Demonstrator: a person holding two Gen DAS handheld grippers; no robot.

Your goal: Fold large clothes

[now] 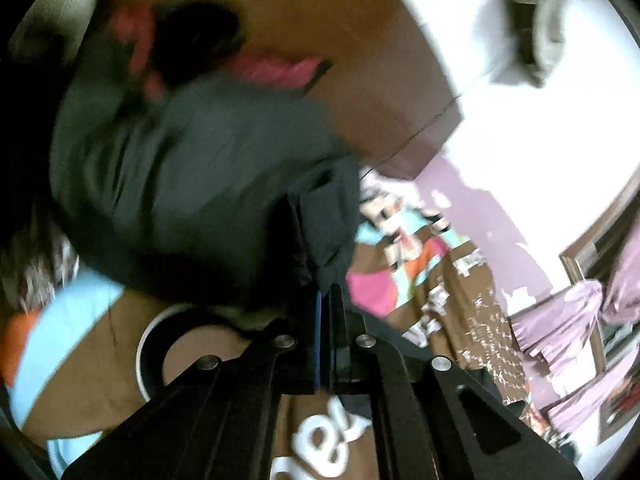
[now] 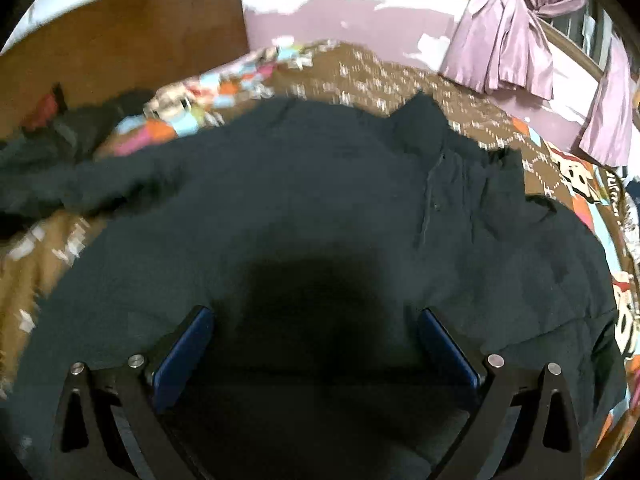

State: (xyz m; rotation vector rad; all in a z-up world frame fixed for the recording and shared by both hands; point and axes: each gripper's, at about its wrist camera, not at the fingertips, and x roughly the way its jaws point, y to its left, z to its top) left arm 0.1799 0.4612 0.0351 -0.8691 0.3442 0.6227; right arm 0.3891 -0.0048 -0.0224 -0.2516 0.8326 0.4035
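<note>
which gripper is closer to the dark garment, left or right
Left. The left gripper has its fingers shut on a fold of the dark garment, touching it. The right gripper is open just above the spread cloth, gripping nothing.

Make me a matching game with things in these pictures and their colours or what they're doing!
Things:
1. left gripper
2. right gripper
3. curtain
4. headboard

Matches:
A. light purple
B. fingers wide open above the dark garment
C. brown wood
D. fingers shut on dark cloth

Pairs: 1-D, 2-B, 3-A, 4-C
</note>
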